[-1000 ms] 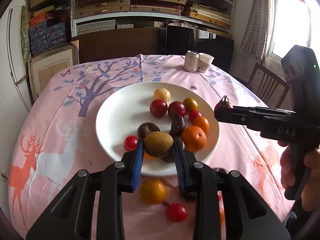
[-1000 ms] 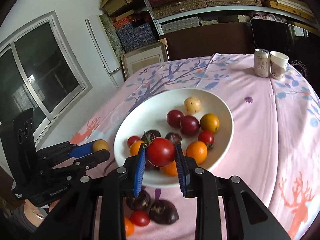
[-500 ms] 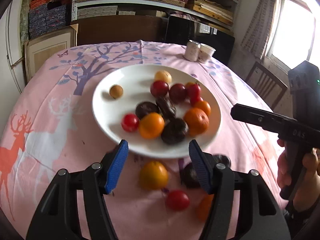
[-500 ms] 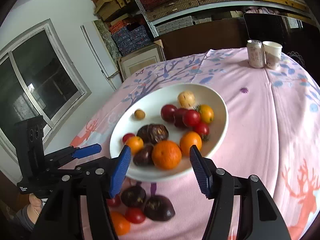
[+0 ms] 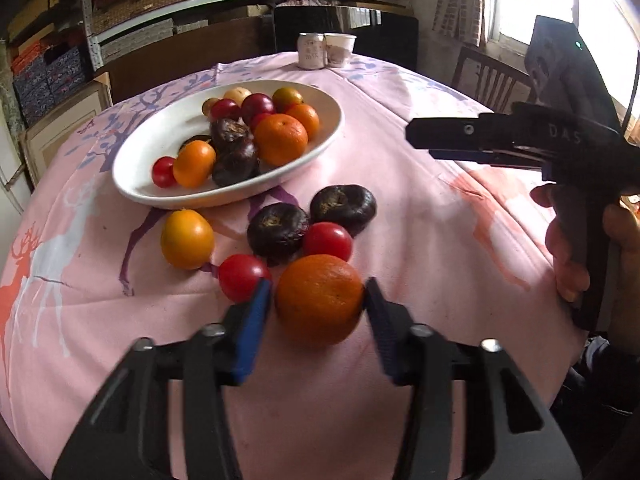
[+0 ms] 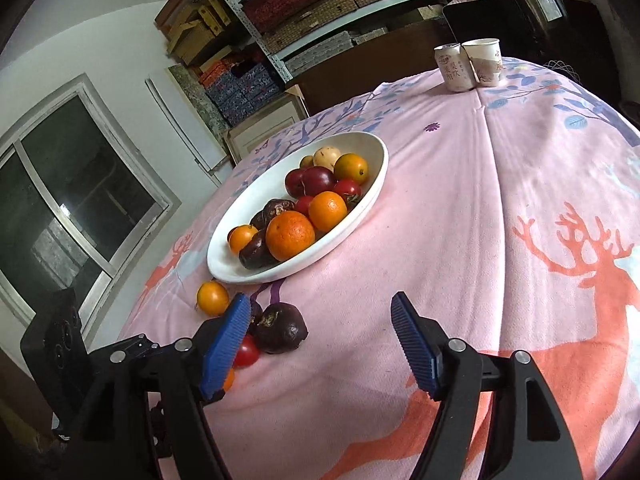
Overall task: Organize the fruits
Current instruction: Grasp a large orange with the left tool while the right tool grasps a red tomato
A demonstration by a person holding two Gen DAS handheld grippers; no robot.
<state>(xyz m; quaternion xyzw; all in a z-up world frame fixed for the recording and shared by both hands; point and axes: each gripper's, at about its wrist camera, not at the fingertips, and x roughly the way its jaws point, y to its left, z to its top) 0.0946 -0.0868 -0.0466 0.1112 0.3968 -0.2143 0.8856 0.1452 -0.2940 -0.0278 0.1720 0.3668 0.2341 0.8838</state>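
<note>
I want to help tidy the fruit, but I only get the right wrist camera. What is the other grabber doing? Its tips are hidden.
Observer: The left gripper has a big orange between its fingers, resting on the tablecloth. The pads are right at its sides; I can't tell if they grip it yet.
Operator: How many fruits are off the plate?
Observer: Six off the plate: that orange, a yellow tomato, two dark fruits and two red tomatoes.
Operator: Is anything in the way?
Observer: The nearer of the red tomatoes sits right beside one blue pad.
</note>
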